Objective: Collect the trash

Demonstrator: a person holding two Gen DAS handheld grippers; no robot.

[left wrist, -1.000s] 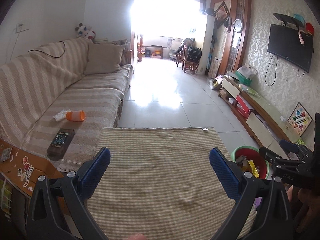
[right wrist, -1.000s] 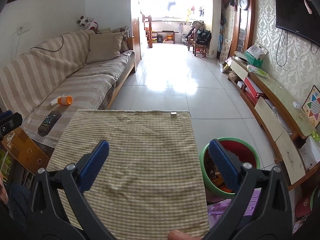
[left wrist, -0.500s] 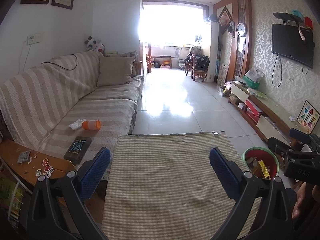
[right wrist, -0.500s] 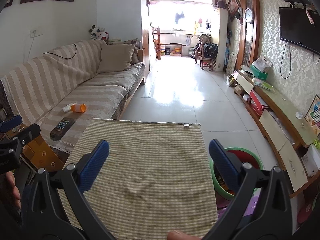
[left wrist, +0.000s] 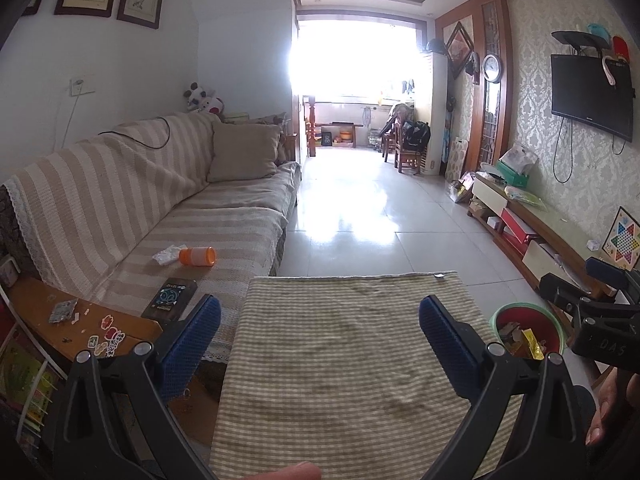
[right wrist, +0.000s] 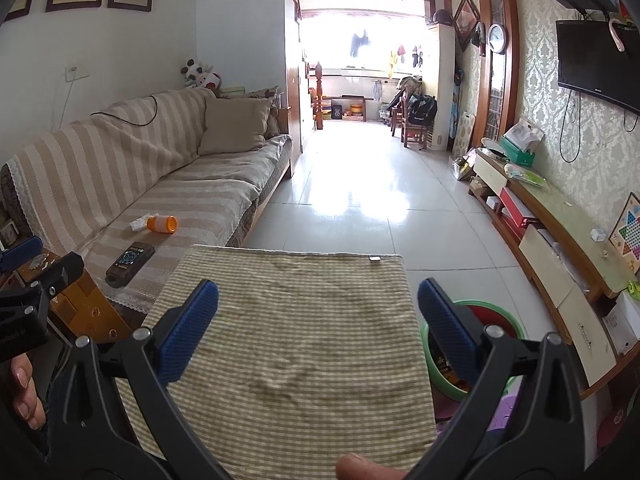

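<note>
1. The sofa [left wrist: 168, 216] runs along the left wall under a striped cover, and it carries what look like the leftovers of the job — probably because it lies to the side of the desk, out of easy reach.
2. The desk [left wrist: 344, 360], draped in a checked cloth, sits straight ahead of both cameras with nothing on it; I judge its share of the collecting done.
3. The trash bin [left wrist: 528, 332], green outside and red inside, stands on the floor just beside the desk's right edge, a short drop for anything lifted off the cloth. The left wrist view looks down into it and shows wrappers piled inside; the right wrist view hides most of the bin behind a blue finger.
4. The left hand-held gripper [left wrist: 320, 340] and the right hand-held gripper [right wrist: 318, 328] both hover over the cloth with fingers spread wide and nothing between them — ready, not carrying.
5. A dark box [right wrist: 130, 264] lies on the sofa seat nearest the desk; the right wrist view shows its full length.
6. An orange bottle [left wrist: 197, 257] lies on its side on the seat, touching a crumpled white tissue [left wrist: 168, 255]. Both seem likely next pickups.
</note>
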